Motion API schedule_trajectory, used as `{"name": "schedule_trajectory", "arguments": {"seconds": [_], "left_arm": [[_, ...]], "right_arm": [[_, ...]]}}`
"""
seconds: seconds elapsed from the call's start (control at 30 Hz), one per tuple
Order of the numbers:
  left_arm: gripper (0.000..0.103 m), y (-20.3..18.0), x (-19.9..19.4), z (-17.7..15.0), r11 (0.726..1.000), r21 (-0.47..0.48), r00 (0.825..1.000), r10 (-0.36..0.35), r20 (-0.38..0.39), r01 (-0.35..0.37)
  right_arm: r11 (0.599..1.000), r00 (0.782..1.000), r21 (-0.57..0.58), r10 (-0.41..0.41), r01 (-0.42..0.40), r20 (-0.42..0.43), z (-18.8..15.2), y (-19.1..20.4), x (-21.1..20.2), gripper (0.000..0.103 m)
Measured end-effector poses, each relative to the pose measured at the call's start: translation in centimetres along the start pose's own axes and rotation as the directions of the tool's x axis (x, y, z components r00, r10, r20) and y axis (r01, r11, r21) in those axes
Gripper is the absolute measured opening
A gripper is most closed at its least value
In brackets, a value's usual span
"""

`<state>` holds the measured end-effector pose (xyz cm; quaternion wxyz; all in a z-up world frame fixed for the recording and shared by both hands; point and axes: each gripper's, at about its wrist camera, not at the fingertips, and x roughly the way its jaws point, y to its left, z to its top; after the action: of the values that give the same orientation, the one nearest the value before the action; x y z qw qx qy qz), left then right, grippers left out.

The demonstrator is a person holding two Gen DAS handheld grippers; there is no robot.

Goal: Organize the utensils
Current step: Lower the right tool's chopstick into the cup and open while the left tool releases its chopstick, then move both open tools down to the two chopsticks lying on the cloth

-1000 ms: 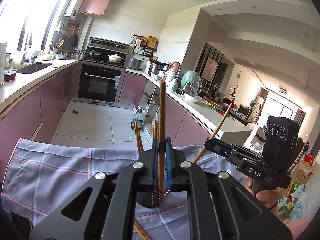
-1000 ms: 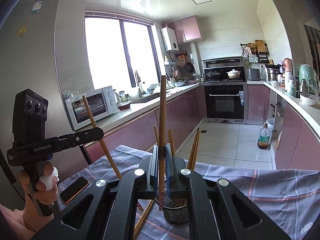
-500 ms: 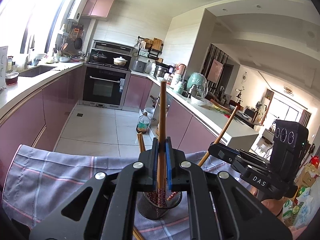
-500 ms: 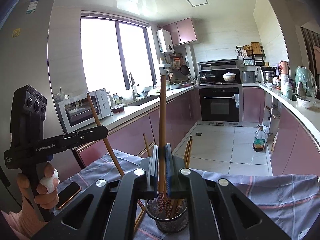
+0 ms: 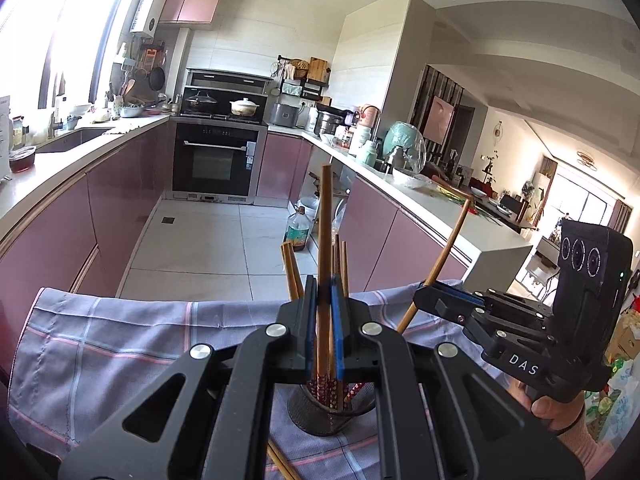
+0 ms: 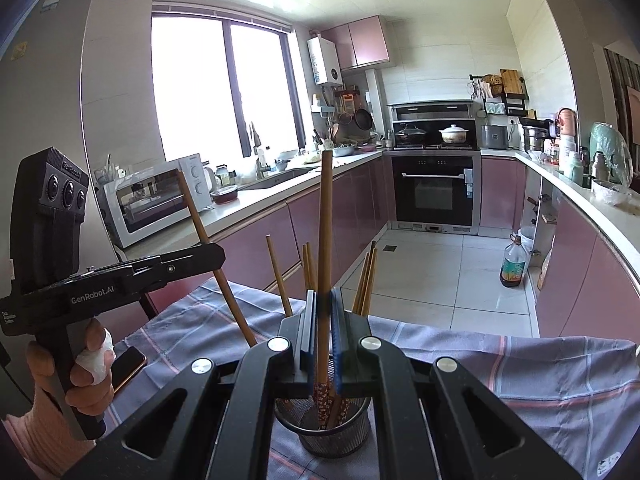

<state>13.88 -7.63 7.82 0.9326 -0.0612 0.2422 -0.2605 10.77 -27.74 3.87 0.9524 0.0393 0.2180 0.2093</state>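
Note:
My left gripper (image 5: 323, 312) is shut on an upright wooden chopstick (image 5: 324, 240) whose patterned lower end is inside a dark mesh utensil cup (image 5: 320, 412). My right gripper (image 6: 324, 316) is shut on another upright chopstick (image 6: 325, 240), its patterned tip also in the cup (image 6: 328, 436). Several more chopsticks (image 6: 366, 280) stand in the cup. Each gripper shows in the other's view, the right one (image 5: 444, 304) with its tilted chopstick (image 5: 444, 256), the left one (image 6: 208, 256) likewise. A loose chopstick (image 5: 282, 464) lies on the cloth by the cup.
The cup stands on a grey checked cloth (image 5: 120, 340) over the table. A phone (image 6: 126, 368) lies on the cloth at the left. Beyond the table edge are the kitchen floor, pink cabinets, an oven (image 5: 216, 164) and a microwave (image 6: 156, 200).
Both grippers have lowered their chopsticks, so the patterned tips have moved from above the cup down into it. The cup now sits closer under both grippers.

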Motion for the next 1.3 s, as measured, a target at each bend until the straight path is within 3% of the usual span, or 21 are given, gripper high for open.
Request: {"name": "schedule_trajectory", "arguments": {"seconds": [0.37, 0.77, 1.0, 1.3], "left_arm": [[0.007, 0.4, 3.7, -2.2, 0.998, 0.059, 0.988, 0.023, -0.156, -0.014], [0.008, 1.8, 6.4, -2.8, 0.999, 0.028, 0.973, -0.011, -0.231, 0.018], [0.008, 2.7, 8.1, -3.0, 1.000, 0.002, 0.970, 0.007, -0.244, -0.007], [0.025, 3.9, 8.9, -3.8, 0.999, -0.031, 0.971, 0.026, -0.236, -0.035]], "right_arm": [[1.000, 0.995, -0.005, -0.006, 0.006, -0.096, -0.9, -0.2, 2.2, 0.005], [0.999, 0.985, 0.031, -0.023, 0.029, -0.169, -1.8, -1.5, 4.7, 0.006], [0.997, 0.984, 0.060, -0.032, 0.043, -0.176, -2.1, -1.9, 5.4, 0.007], [0.997, 0.985, 0.068, -0.028, 0.040, -0.173, -2.4, -1.8, 5.2, 0.008]]}}
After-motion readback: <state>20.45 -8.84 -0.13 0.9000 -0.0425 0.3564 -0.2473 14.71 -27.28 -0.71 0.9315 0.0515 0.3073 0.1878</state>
